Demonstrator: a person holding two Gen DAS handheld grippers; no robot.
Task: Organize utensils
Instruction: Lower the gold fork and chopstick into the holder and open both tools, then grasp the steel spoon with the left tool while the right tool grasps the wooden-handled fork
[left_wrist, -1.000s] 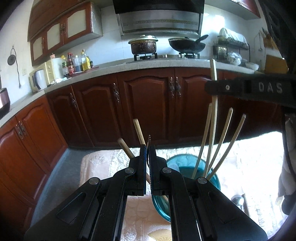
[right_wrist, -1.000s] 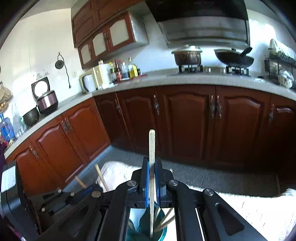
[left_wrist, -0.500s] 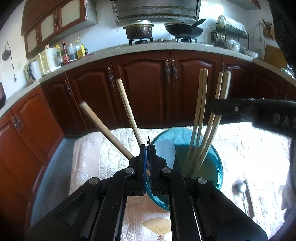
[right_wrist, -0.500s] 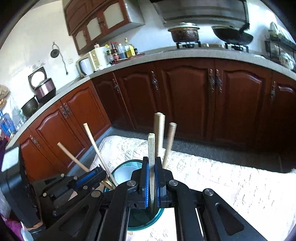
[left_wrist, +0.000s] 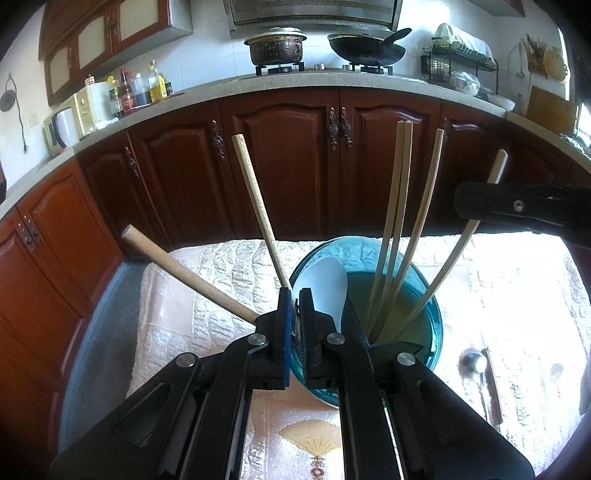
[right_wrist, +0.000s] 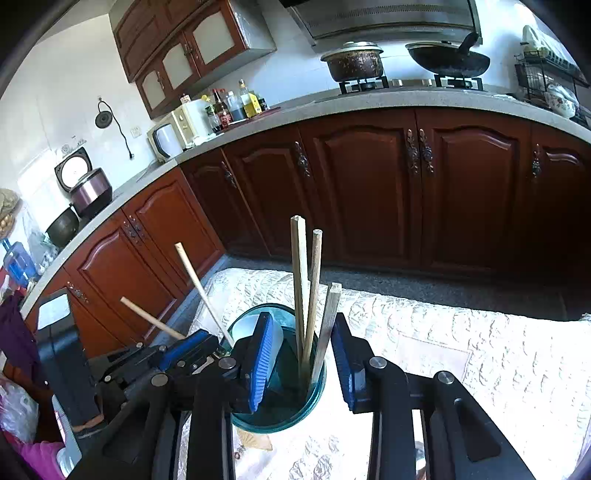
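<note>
Teal glass container (left_wrist: 424, 328) stands on the table, on a pale quilted cloth (left_wrist: 192, 306), already stocked: four chopsticks (left_wrist: 399, 206) stand near-upright on its right side and fan toward 12 to 1 o'clock, a white spoon (left_wrist: 325, 291) leans against the inner wall at left, and two wooden handles (left_wrist: 255, 206) angle out toward 10 and 11 o'clock. Left gripper (left_wrist: 294, 314) has its jaws pressed close on the container's near-left rim, seemingly pinching the glass edge, though the contact itself is partly hidden. Right gripper (right_wrist: 299, 354) hovers over the container mouth, jaws spread wide, with the chopstick bundle rising in the gap between the blue pads (right_wrist: 258, 354); none looks touched. One more utensil, a metal spoon (left_wrist: 476, 369), lies on the cloth just beside the container at about 4 o'clock in the left view, long axis running toward the near edge, bowl end farther. My read: that spoon is the next pick. It lies on the right arm's side, and the free right gripper is the natural one; jaws should close across the handle, not along it.
</note>
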